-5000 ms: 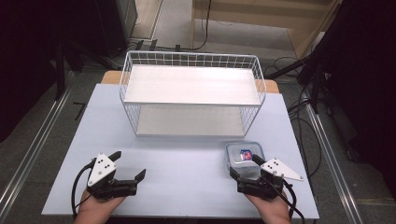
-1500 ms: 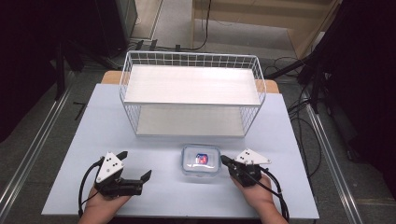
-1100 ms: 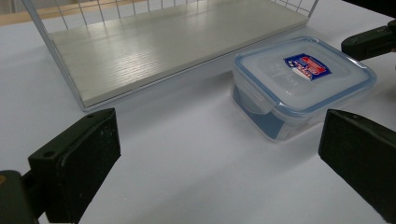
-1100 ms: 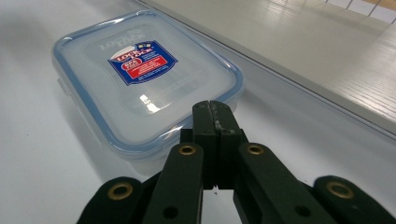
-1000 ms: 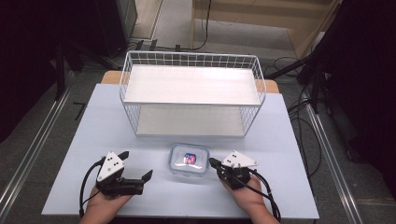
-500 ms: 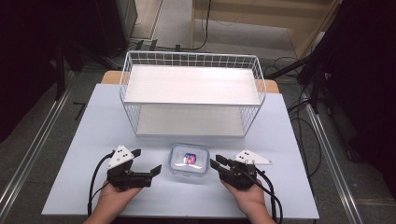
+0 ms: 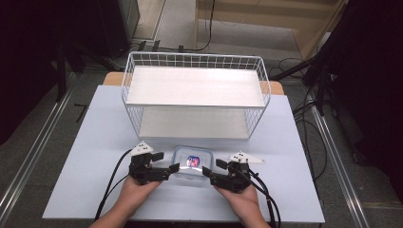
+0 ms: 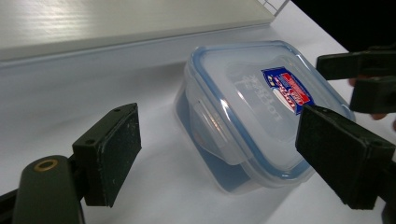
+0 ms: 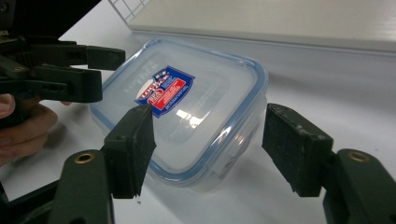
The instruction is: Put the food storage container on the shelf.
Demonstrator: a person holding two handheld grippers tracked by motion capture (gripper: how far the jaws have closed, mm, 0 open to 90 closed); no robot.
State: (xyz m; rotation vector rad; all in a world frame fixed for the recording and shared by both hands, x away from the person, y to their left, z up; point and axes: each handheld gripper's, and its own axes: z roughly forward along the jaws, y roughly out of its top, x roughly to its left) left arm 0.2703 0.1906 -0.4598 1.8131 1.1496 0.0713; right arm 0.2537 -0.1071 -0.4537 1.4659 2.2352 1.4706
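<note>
Flanking a lidded plastic container (image 7: 191, 163) on the table, left claw (image 7: 166, 169) wide, right claw (image 7: 212, 172) wide, both angled inward.

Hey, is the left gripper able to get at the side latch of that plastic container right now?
Probably yes. The left gripper is open, and the container sits just ahead with its side latch facing the gap; nothing lies between them.

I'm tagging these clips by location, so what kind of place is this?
Probably a lab or data-recording workspace, not a home: a bare white table holding a white wire shelf rack as a prop, cables trailing over the floor, and metal rails alongside the table.
</note>
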